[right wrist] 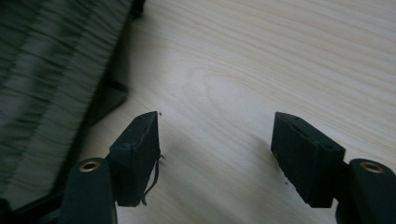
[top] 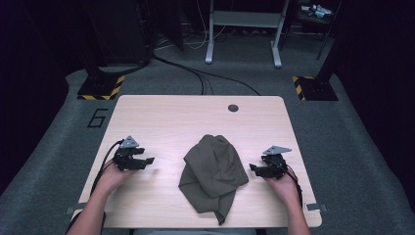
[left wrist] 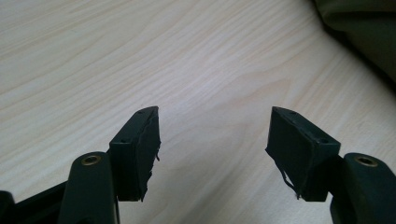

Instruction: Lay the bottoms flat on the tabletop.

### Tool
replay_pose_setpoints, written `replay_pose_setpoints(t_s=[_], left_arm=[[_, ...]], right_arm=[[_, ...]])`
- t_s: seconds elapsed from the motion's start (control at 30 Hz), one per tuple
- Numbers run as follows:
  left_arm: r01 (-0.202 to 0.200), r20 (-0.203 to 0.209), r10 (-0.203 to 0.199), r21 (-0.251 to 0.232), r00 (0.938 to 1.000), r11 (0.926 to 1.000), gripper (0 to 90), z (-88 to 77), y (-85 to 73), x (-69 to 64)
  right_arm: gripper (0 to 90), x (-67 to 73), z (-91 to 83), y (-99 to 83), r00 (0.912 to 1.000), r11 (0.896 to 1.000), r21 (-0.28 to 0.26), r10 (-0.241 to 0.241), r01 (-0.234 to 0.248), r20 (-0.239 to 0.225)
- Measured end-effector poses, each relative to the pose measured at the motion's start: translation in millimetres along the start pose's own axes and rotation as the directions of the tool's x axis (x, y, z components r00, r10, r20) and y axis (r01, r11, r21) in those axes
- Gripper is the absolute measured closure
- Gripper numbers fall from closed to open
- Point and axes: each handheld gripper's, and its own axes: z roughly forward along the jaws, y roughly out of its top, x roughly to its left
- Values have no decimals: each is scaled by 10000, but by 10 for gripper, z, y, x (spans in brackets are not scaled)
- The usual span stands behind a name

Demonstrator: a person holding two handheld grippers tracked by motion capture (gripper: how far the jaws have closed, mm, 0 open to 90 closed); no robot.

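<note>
Olive-green cloth [top: 214, 172] is lying crumpled in a heap at the middle of the tabletop [top: 161, 115], toward the near edge, with one corner trailing down almost to that edge. Folds are stacking on top of each other, so no clean hem is showing from the high view.

Left gripper [top: 149, 160] is sitting to the left of the cloth, clearly apart from it, jaws standing wide with nothing but bare wood between them. Right gripper [top: 254, 169] is sitting just beside the cloth's right edge, jaws also wide and holding nothing. In the right gripper view the cloth [right wrist: 51, 74] is blurring along the left side; in the left gripper view a bit of cloth [left wrist: 364, 32] is peeking in at the top right corner.

Risks, as a judgement:
- Heap is bunched, so a pinch is likely catching several layers at once and the cloth is lifting as a lump instead of opening out.
- Jaws coming in low are possibly scraping the wood and pushing the fabric ahead rather than getting under it.
- Trailing corner is close to the near edge; a sideways drag is possibly sending the cloth sliding off the tabletop.
- Grippers grabbing unmatched spots are twisting the cloth rather than spreading it.
- Pad linings [left wrist: 152, 144] are looking frayed at the edges, so thin fabric is possibly slipping out.
</note>
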Motion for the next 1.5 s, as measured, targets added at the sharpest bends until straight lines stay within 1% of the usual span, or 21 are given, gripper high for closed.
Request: replay_pose_setpoints(t_s=[0.1,0.13,0.17,0.23,0.3,0.37,0.4,0.43,0.47,0.5,0.53,0.6,0.63,0.77,0.8,0.97,1.0,1.2,1.33,1.37,1.5], left_arm=[[-70,-1,70,18,10000,10000,341,-4,10,-16],[34,82,-34,-29,10000,10000,341,-8,17,-25],[36,111,-35,-67,9999,10000,340,-22,30,-30],[78,156,-75,-217,9999,9997,336,-53,65,-61],[-43,144,46,-238,9999,9997,335,-63,77,-72],[-210,131,213,-226,9997,9995,334,-79,91,-101],[-300,152,303,-181,9994,9994,334,-90,96,-115],[-285,223,290,-215,9993,9994,333,-100,98,-130],[-285,223,290,-215,9993,9994,332,-100,98,-130],[-261,281,266,-199,9993,9995,332,-110,102,-135],[-236,317,245,-288,9992,9993,331,-124,107,-147],[-247,329,259,-361,9991,9990,331,-129,111,-155],[-235,369,252,-457,9990,9987,330,-139,126,-177],[-435,391,453,-441,9982,9981,331,-164,179,-218],[-583,379,601,-478,9975,9972,331,-165,203,-231],[-647,508,669,-435,9965,9970,332,-156,282,-291],[-719,565,745,-463,9956,9963,332,-148,298,-310],[-1076,900,1103,-338,9898,9936,332,-116,403,-418],[-1100,1094,1135,-376,9875,9932,333,-123,461,-467],[-1174,1249,1226,-488,9846,9919,336,-135,505,-507],[-1098,1354,1169,-591,9839,9922,336,-133,557,-552]], right_arm=[[343,77,-28,39,9997,9997,-144,-180,177,-179],[343,77,-28,39,9997,9997,-144,-180,177,-179],[345,163,-42,65,9990,9992,-322,-241,228,-389],[351,232,-63,94,9978,9977,-342,-592,581,-310],[351,266,-82,111,9974,9972,-412,-644,631,-315],[351,322,-99,136,9966,9960,-628,-662,631,-497],[351,392,-113,153,9945,9946,-657,-844,803,-625],[351,419,-115,153,9943,9946,-702,-815,766,-691],[350,437,-119,159,9916,9929,-731,-998,938,-824],[350,437,-119,159,9916,9929,-731,-998,938,-824],[350,498,-111,152,9903,9938,-750,-898,820,-1063],[349,529,-99,148,9894,9944,-707,-864,785,-1167],[349,591,-58,140,9853,9944,-552,-973,903,-1407],[346,676,62,139,9830,9921,-300,-1251,1222,-1344],[345,695,86,136,9846,9928,-193,-1195,1180,-1273],[332,738,183,143,9892,9940,24,-1086,1093,-983],[326,761,224,149,9910,9942,-14,-1076,1078,-800],[326,813,322,196,9960,9966,-186,-807,800,-394],[330,822,380,224,9968,9970,-344,-711,698,-374],[332,822,409,235,9974,9974,-419,-608,592,-376],[332,817,451,256,9981,9976,-511,-490,470,-383]])
